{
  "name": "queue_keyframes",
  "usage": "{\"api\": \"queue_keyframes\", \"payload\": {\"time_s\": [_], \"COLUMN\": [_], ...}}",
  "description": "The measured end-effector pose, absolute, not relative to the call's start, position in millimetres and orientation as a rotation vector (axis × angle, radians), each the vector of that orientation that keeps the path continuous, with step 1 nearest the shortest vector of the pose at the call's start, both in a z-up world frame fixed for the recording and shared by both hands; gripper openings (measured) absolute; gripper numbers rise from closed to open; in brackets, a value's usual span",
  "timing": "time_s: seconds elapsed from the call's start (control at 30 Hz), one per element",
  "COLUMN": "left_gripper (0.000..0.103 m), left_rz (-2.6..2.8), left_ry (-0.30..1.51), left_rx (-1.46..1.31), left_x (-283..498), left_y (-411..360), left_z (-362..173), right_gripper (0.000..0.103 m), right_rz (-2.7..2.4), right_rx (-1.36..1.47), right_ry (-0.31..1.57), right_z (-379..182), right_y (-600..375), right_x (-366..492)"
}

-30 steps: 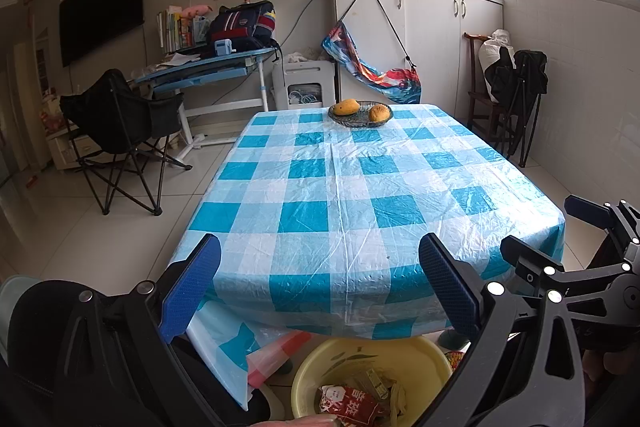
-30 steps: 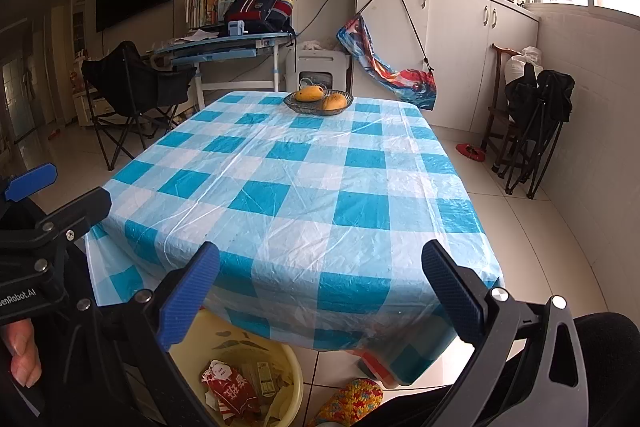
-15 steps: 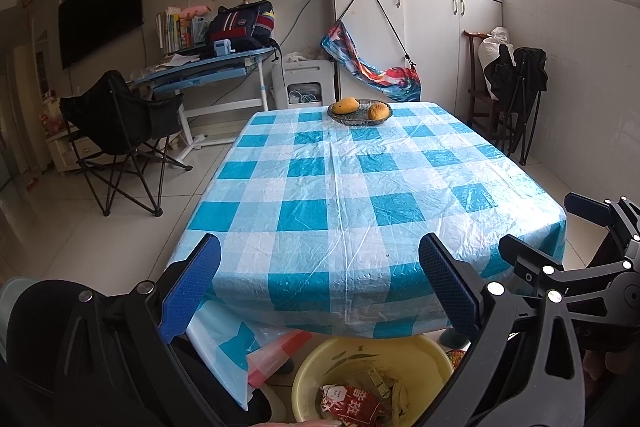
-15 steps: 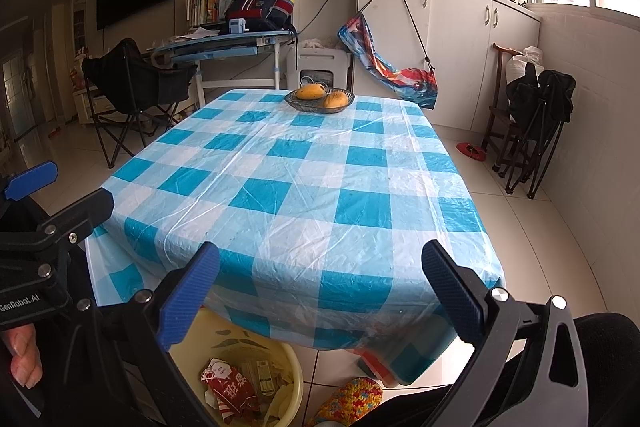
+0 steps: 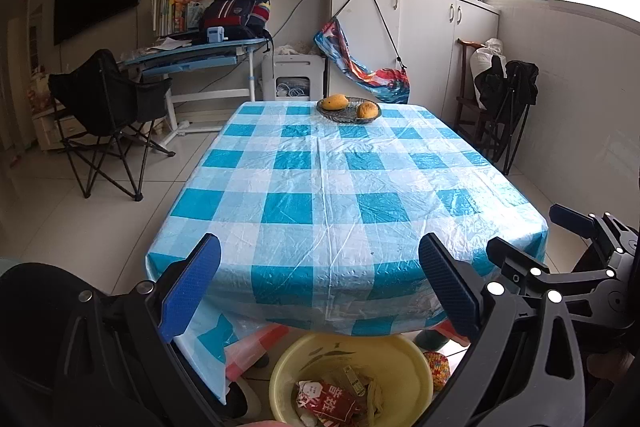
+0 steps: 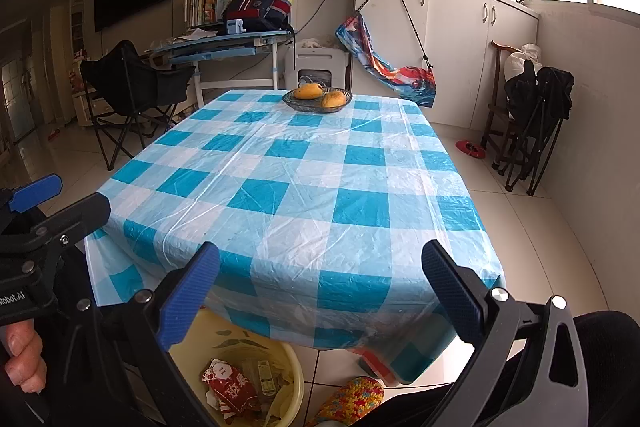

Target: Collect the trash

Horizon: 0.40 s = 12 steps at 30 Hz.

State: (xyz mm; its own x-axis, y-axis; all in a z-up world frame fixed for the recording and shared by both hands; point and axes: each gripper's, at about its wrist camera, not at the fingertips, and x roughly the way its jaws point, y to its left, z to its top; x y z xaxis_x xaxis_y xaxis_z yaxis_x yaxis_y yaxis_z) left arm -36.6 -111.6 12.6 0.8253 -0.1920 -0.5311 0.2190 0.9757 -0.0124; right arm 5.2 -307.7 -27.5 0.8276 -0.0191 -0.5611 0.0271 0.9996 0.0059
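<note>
A yellow basin (image 5: 404,359) stands on the floor under the near table edge and holds trash, with a red wrapper (image 5: 332,403) on top. It also shows in the right wrist view (image 6: 248,347), with the red wrapper (image 6: 232,389) in it. My left gripper (image 5: 316,291) is open and empty, above the basin. My right gripper (image 6: 320,295) is open and empty, beside the left one and to the right of the basin. The table (image 5: 328,195) has a blue and white checked cloth with no loose trash in sight.
A dark bowl with two mangoes (image 5: 349,107) sits at the table's far end. A black folding chair (image 5: 104,107) stands left, a desk (image 5: 192,59) behind it. White cabinets (image 5: 424,39) and folded chairs (image 5: 508,107) stand right. A knitted object (image 6: 352,399) lies on the floor.
Both grippers have drawn back a little from the table and stay open and empty. The trash in the basin has not moved.
</note>
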Motion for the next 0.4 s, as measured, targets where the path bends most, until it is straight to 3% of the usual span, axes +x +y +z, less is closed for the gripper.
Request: {"api": "queue_keyframes", "payload": {"time_s": [0.4], "left_gripper": [0.096], "left_rz": [-0.178], "left_ry": [0.719], "left_rx": [0.030], "left_x": [-14.6], "left_y": [-104.9], "left_z": [-6.9], "right_gripper": [0.097], "right_rz": [-0.023], "right_rx": [0.011], "right_ry": [0.597], "right_z": [-26.8], "right_y": [-308.3], "right_x": [6.4]}}
